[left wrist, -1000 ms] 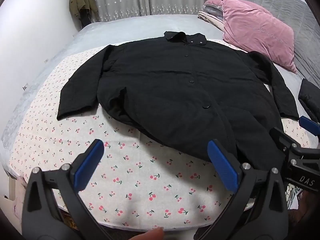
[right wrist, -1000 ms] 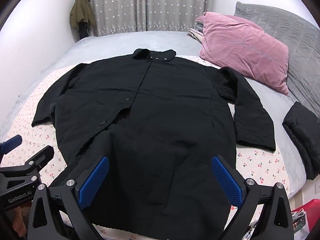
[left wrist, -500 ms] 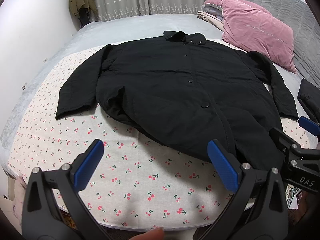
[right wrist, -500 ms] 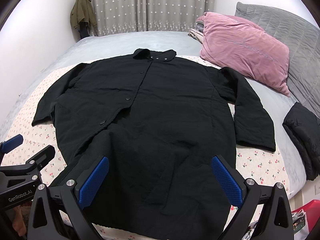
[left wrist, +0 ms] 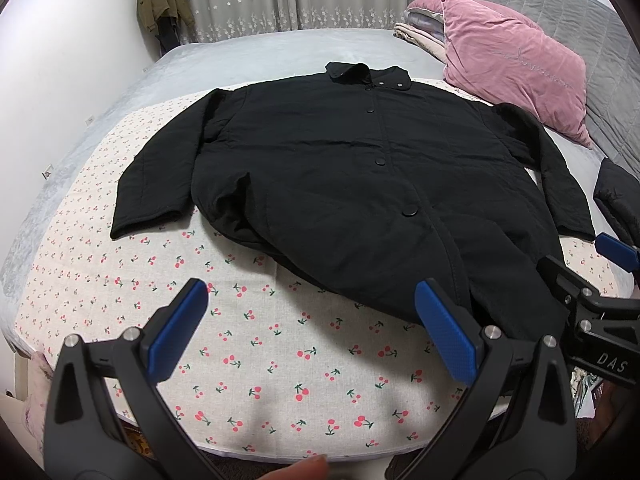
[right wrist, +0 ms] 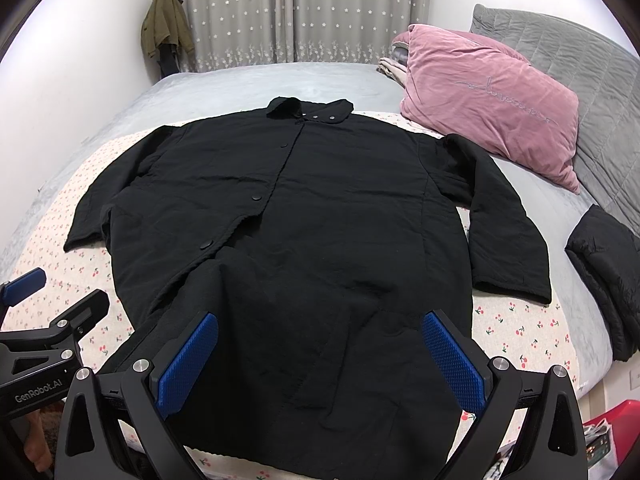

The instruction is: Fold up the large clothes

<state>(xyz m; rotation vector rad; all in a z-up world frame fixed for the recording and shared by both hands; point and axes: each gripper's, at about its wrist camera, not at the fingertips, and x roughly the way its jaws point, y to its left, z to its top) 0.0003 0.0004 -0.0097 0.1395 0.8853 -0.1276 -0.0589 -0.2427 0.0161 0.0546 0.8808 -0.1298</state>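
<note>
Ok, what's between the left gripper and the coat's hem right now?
Only bare cherry-print sheet. In the left wrist view the open left gripper hangs short of the black coat, with nothing else lying on that stretch.

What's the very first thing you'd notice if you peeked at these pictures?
A big black coat lies spread flat, front up, sleeves out, on a cherry-print sheet across the bed. To its right a pink pillow leans against a grey quilt. Near the camera, the left gripper and right gripper hang open and empty at the coat's bottom edge.
</note>
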